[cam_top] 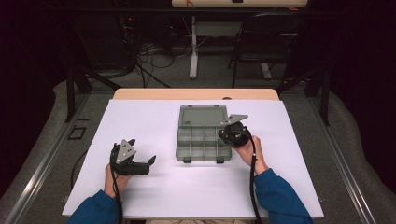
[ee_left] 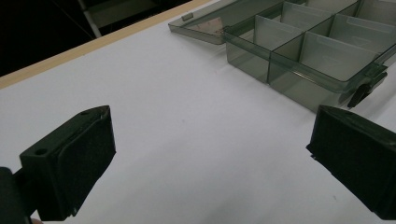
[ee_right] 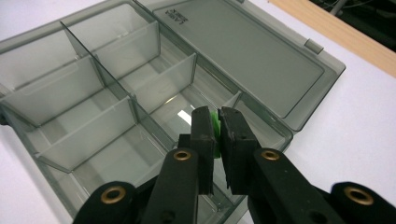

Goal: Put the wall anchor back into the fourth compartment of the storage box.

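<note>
Green plastic shows between the pads of the right tool (ee_right: 216, 128): a small green piece (ee_right: 215, 125), pinched narrow, too hidden to name its shape. It hangs just above the organizer box (cam_top: 203, 139), over the compartments along the box's right side, near the hinge where the open lid (ee_right: 238, 51) lies flat on the white surface (cam_top: 154, 121). The move ahead, as I judge it, turns on this: the piece sits directly over a cell, with thin divider walls close on either side, so the way in is straight down, not across. In the high view the right tool (cam_top: 232, 133) covers the box's right edge, so the right hand is plainly the nearer one. The left tool (cam_top: 133, 161) rests well to the left of the box, jaws spread wide and holding nothing, with the box's front corner ahead of it in the left gripper view.
</note>
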A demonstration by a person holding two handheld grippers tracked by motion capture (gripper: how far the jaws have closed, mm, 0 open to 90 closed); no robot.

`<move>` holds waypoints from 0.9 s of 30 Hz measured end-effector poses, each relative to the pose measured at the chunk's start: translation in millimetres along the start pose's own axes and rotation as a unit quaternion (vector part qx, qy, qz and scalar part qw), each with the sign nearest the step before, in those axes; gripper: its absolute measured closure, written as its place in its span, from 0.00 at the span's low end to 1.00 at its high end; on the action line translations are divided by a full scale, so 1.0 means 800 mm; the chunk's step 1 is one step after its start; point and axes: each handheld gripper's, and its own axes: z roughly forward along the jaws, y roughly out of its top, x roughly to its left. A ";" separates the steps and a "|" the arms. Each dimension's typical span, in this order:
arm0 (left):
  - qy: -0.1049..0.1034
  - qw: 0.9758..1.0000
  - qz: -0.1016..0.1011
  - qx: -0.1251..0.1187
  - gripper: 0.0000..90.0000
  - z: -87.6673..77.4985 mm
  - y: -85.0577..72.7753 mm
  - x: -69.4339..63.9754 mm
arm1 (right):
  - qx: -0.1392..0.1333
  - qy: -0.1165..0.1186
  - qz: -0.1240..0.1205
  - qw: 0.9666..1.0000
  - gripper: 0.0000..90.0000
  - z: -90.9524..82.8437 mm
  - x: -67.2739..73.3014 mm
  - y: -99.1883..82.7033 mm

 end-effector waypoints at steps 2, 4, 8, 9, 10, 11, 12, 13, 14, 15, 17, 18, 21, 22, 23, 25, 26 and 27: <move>0.000 1.000 0.000 0.000 0.00 0.000 0.000 0.000 | 0.008 0.002 0.004 1.000 0.93 0.003 -0.001 -0.001; 0.001 1.000 0.000 0.001 0.00 0.000 0.000 0.000 | 0.014 0.001 0.010 1.000 0.93 0.007 -0.002 -0.002; 0.001 1.000 0.001 0.001 0.00 0.000 0.000 0.000 | 0.019 0.004 0.024 1.000 0.84 0.011 -0.004 -0.004; 0.001 1.000 0.001 0.001 0.00 -0.001 0.000 0.000 | 0.016 0.005 0.028 0.999 0.80 0.011 -0.005 -0.005; 0.001 1.000 0.000 0.000 0.00 -0.001 0.000 0.000 | 0.016 0.007 0.029 0.999 0.76 0.009 -0.006 -0.005; 0.001 1.000 -0.001 -0.001 0.00 -0.001 -0.001 0.000 | 0.014 0.008 0.029 0.999 0.75 0.008 -0.007 -0.005; 0.001 1.000 0.001 0.001 0.00 -0.001 0.000 0.001 | 0.013 0.011 0.029 0.999 0.73 0.007 -0.007 -0.005; 0.001 1.000 0.001 0.001 0.00 -0.001 0.000 0.001 | 0.011 0.011 0.030 0.999 0.70 0.006 -0.008 -0.005; 0.001 1.000 0.000 0.001 0.00 -0.001 0.000 0.000 | 0.011 0.012 0.031 0.999 0.66 0.004 -0.008 -0.006; 0.001 1.000 0.000 0.001 0.00 -0.001 0.000 0.000 | 0.007 0.012 0.032 0.999 0.60 0.003 -0.008 -0.006; 0.000 1.000 0.001 0.000 0.00 -0.001 -0.001 0.001 | 0.003 0.015 0.033 0.999 0.50 -0.001 -0.009 -0.006; 0.000 1.000 0.001 0.000 0.00 -0.001 -0.001 0.001 | -0.001 0.015 0.033 0.999 0.44 -0.002 -0.009 -0.007; 0.000 1.000 0.001 0.001 0.00 -0.001 -0.001 0.001 | -0.007 0.018 0.030 0.999 0.28 -0.007 -0.009 -0.009; 0.000 1.000 0.002 0.002 0.00 -0.001 -0.001 0.001 | -0.011 0.023 0.030 0.999 0.24 -0.009 -0.008 -0.010; 0.000 1.000 0.001 0.002 0.00 0.000 -0.001 0.001 | -0.014 0.026 0.030 0.999 0.20 -0.010 -0.008 -0.010; 0.000 1.000 -0.001 0.001 0.00 -0.001 -0.001 0.000 | -0.021 0.029 0.027 0.999 0.16 -0.014 -0.008 -0.011; 0.001 1.000 -0.001 0.000 0.00 -0.001 -0.001 0.000 | -0.023 0.031 0.025 0.999 0.14 -0.016 -0.008 -0.011; 0.001 1.000 0.000 -0.001 0.00 -0.001 -0.001 0.000 | -0.027 0.032 0.025 0.999 0.12 -0.018 -0.007 -0.012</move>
